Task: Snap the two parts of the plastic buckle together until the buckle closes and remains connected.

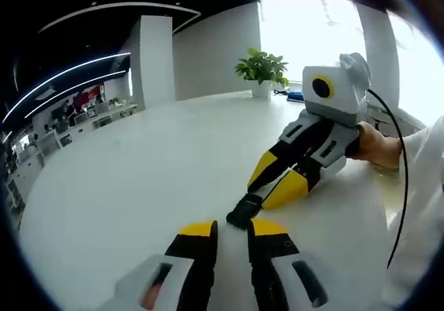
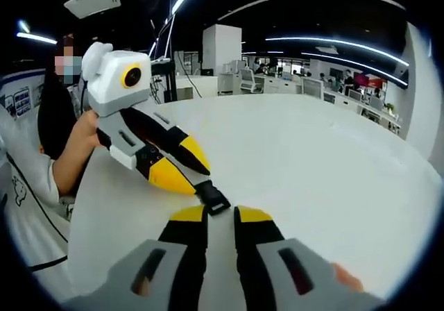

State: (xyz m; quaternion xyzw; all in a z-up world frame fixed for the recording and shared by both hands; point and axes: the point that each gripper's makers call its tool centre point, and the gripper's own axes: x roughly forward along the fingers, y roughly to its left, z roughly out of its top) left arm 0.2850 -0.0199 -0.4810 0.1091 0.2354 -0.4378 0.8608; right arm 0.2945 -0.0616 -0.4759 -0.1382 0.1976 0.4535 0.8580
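Black buckle [image 1: 244, 210] sits on white table [image 1: 139, 186] between both grippers, long axis running 1 to 7 o'clock in left gripper view. Right gripper [image 1: 267, 193] clamped on its far end. Left gripper [image 1: 232, 229] jaws slightly apart, tips just beside near end; can't tell if gripping. Plant [image 1: 262, 68] at 12

Daylight floods through a blown-out window [image 1: 305, 26] behind the potted plant [image 1: 262, 68], washing the white table [image 1: 139, 179] in soft glare. Ceiling light strips [image 2: 333, 44] curve with fisheye distortion above it, and faint shadows sit beneath the sharply focused buckle [image 1: 244, 210].
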